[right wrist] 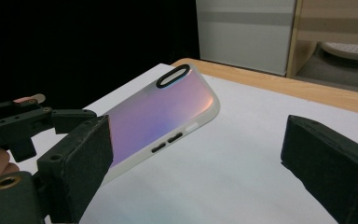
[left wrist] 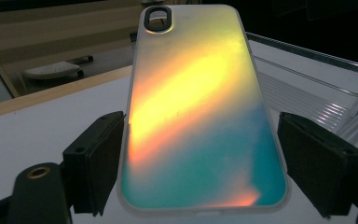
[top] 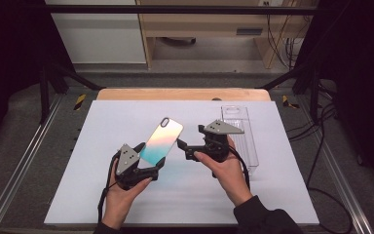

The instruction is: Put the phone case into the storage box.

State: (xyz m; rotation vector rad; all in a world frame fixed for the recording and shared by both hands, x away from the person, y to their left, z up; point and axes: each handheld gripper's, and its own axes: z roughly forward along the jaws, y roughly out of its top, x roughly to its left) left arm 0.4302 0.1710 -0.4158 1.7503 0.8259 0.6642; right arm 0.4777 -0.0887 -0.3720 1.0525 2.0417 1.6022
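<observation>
A person's left gripper (top: 143, 163) holds an iridescent phone case (top: 161, 141) clamped by its lower edges between both jaws, lifted above the white mat (top: 102, 195) and tilted up toward the far side. The right gripper (top: 187, 148), jaws spread apart, sits just beside the case's edge. A clear tray (top: 246, 141) lies behind the right hand (top: 224, 165).

Our left hand (top: 121, 192) grips the left gripper (top: 148, 163) from below, forearm coming in from the bottom edge, jaws pointing up and to the right. They sit against both long edges of the phone case (top: 161, 141) and hold it tilted. Our right hand (top: 226, 168), in a dark sleeve (top: 265, 219), holds the right gripper (top: 184, 148) pointing left, its jaws spread wide, just beside the left gripper's jaws.
</observation>
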